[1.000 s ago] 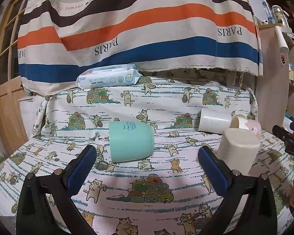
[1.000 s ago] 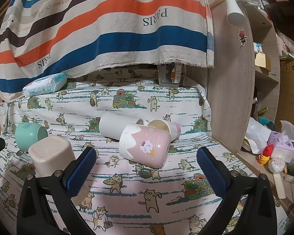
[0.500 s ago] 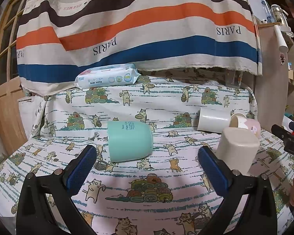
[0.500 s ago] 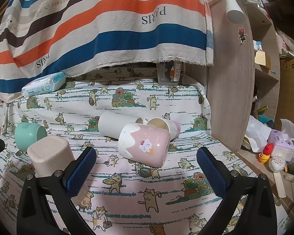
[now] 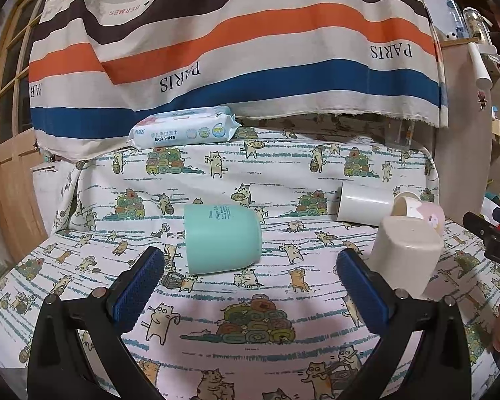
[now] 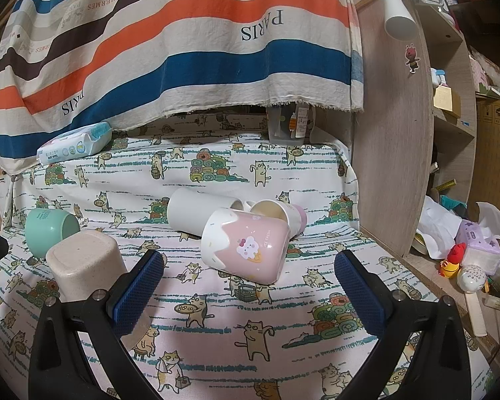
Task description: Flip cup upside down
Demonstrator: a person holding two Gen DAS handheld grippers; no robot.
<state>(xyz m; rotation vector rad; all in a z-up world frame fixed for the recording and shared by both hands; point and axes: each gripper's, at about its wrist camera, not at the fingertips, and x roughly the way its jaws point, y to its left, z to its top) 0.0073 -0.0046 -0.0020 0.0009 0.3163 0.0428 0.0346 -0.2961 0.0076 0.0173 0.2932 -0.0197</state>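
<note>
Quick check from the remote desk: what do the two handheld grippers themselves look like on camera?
Both match: the left gripper and right gripper have glossy black plastic fingers, each tipped with a blue textured pad and fastened by silver round screws. No cables or sleeves show.

Five cups lie or stand on the cat-print surface [image 6: 216,350]: one mint-green cup [image 5: 221,238] on its side, one beige cup [image 6: 85,266] standing upside down, one white cup [image 6: 196,211] on its side, one pink-and-white cup with a cartoon print [image 6: 246,245] on its side, and one smaller pink cup [image 6: 280,213] on its side behind it. One pack of baby wipes [image 5: 183,130] rests at the back edge. One striped cloth [image 5: 233,50] hangs behind. Two hand-held grippers appear, one left hand-held gripper [image 5: 250,278] and one right hand-held gripper [image 6: 250,278], each with two blue-padded fingers spread apart.
</note>
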